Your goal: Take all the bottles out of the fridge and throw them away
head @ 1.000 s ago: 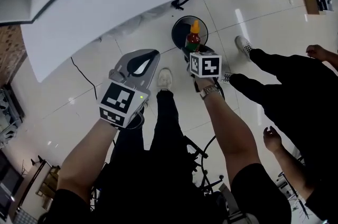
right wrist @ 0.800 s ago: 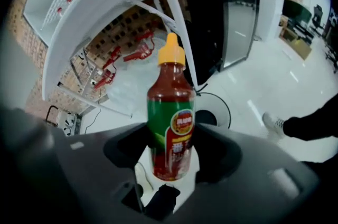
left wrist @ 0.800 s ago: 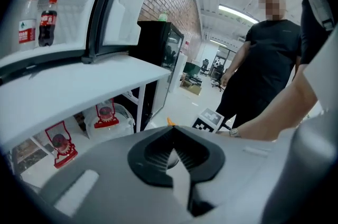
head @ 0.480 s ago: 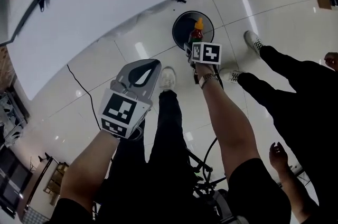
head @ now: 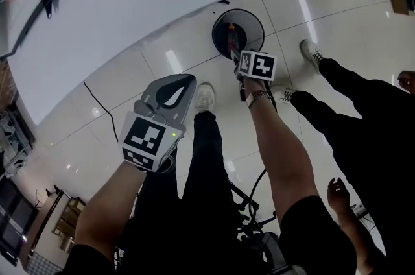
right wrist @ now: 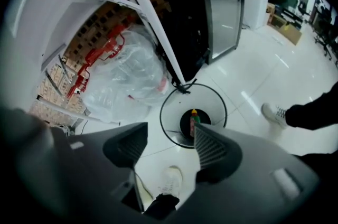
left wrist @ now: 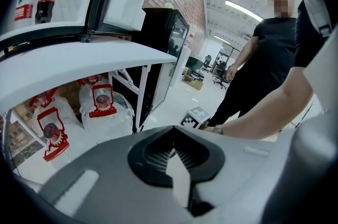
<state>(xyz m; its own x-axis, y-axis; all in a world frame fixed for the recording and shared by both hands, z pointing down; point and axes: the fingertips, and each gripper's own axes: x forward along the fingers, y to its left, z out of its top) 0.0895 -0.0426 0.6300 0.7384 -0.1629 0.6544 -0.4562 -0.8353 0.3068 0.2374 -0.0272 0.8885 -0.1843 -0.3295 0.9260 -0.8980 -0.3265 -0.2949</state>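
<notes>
Right gripper: forearm extended, pointing steeply down above the bin; jaws wide apart, holding nothing. Bottle: inside bin. Left gripper: angled downward alongside; jaws together, empty.

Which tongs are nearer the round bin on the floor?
Right. The right tongs hang open over the near edge of the bin. The left tongs are shut, well off to its side, by a white shoe.
</notes>
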